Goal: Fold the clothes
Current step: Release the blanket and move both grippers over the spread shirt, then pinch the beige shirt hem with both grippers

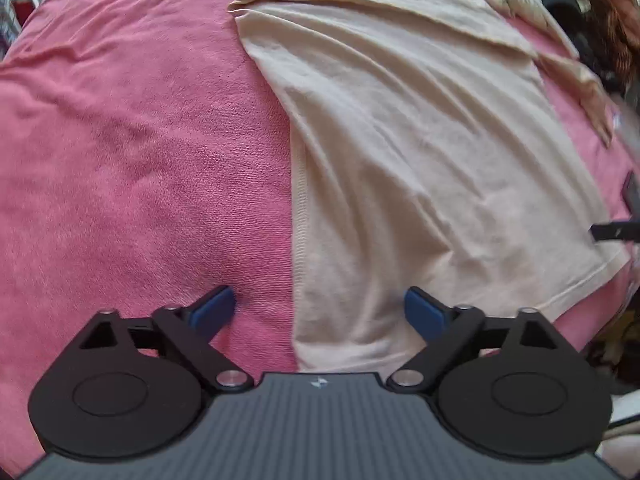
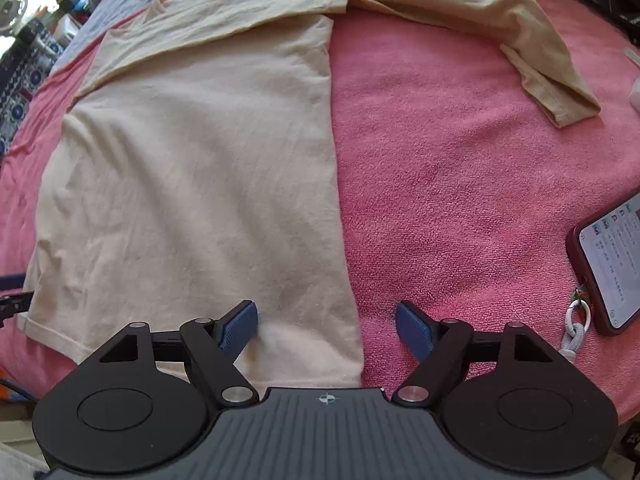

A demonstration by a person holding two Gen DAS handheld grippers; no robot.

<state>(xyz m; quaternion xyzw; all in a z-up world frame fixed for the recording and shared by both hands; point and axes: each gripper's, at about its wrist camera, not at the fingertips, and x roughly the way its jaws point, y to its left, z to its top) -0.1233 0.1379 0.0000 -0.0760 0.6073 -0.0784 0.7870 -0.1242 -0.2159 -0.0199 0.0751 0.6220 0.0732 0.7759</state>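
A cream long-sleeved shirt [image 1: 420, 140] lies spread flat on a pink towel [image 1: 120, 160]. My left gripper [image 1: 319, 300] hangs open above the shirt's left side edge near the hem, one blue pad over the towel and the other over the cloth. In the right wrist view the shirt [image 2: 192, 168] has a straight right edge, and one sleeve [image 2: 540, 52] trails out to the right across the towel [image 2: 460, 160]. My right gripper [image 2: 325, 312] is open over that right edge near the hem. Nothing is between the pads of either gripper.
A phone in a dark red case [image 2: 612, 264] with a lit screen and a white strap lies on the towel at the right. Piled clothes [image 1: 600, 8] crowd the far right corner. Clutter and patterned fabric [image 2: 24, 64] lie beyond the towel's left side.
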